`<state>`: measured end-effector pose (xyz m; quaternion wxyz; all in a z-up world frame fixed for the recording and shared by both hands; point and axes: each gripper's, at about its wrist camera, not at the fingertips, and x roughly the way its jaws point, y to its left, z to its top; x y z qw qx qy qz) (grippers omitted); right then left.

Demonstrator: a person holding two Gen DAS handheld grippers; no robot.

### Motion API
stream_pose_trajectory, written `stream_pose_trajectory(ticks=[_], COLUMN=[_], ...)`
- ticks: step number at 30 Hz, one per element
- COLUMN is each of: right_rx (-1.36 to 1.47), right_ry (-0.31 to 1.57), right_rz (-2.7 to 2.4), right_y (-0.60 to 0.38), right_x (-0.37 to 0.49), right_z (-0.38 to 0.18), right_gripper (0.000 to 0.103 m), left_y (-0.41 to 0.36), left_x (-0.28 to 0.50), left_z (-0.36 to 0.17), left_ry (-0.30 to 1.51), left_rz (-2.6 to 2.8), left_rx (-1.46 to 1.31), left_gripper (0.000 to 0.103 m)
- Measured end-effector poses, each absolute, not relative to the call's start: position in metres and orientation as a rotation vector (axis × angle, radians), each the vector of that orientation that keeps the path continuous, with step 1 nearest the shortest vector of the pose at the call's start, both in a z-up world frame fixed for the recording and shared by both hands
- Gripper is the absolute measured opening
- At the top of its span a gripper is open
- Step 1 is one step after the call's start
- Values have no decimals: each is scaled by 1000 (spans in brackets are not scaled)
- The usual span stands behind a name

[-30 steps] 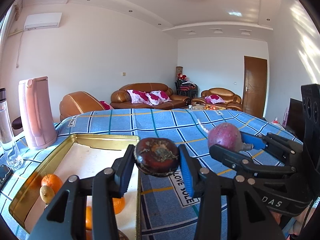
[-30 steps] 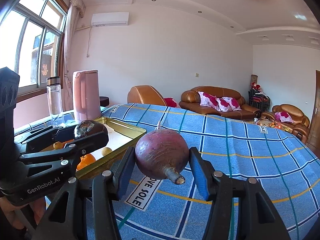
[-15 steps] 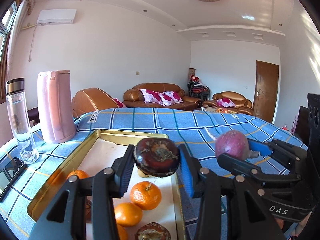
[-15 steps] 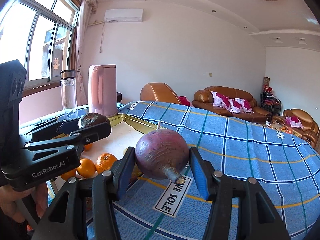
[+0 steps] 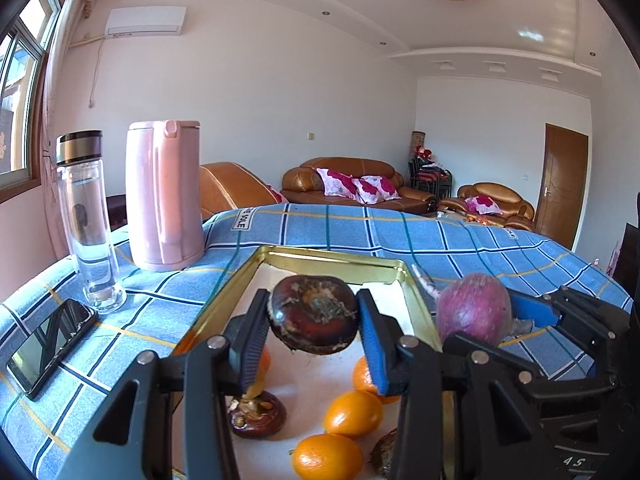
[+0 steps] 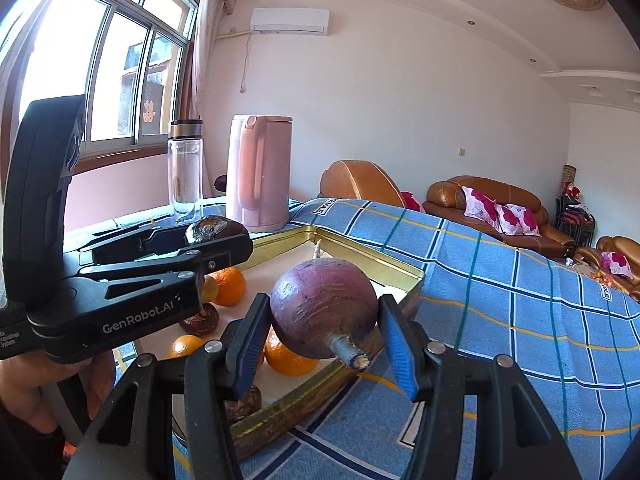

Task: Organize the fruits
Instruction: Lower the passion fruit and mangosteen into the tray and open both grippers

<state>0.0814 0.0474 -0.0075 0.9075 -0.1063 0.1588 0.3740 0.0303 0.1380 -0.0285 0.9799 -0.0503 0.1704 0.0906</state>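
My left gripper (image 5: 312,330) is shut on a dark brown round fruit (image 5: 314,319) and holds it above the gold tray (image 5: 328,258). The left gripper also shows in the right wrist view (image 6: 208,240). My right gripper (image 6: 324,326) is shut on a purple round fruit with a stub stem (image 6: 323,307), over the tray's right rim (image 6: 400,270). The purple fruit also shows in the left wrist view (image 5: 474,309). In the tray lie several oranges (image 5: 352,413) and dark brown fruits (image 5: 258,420).
A pink kettle (image 5: 164,196) and a clear bottle (image 5: 86,220) stand on the blue checked tablecloth (image 5: 460,240) left of the tray. A black phone (image 5: 50,346) lies at the left edge. Sofas stand behind the table.
Both grippers have moved left with their fruits. The left one went from the tray's right rim to above its middle; the right one came from over the cloth to the right rim.
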Motion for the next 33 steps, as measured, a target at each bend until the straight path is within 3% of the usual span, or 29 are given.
stream_pose_trajectory(ticks=[27,29,31,33], right_rx=[-327,-319,-314,-310], right_ry=[524,534,529,500], right_rz=[908,913,922,914], right_y=[88,87,86,83], right_x=[92,94,92,88], right_z=[-26,-27,-26,-24], right_gripper=[57,57,62,70], left_y=[161,161,159,157], left_x=[33,29,26,23], left_z=[-55,-54,-53,-52], left_ry=[548,535,526,513], left_rz=[216,222,224,227], left_rx=[-64,-61,-56,-50], left_gripper=[46,52,63,67])
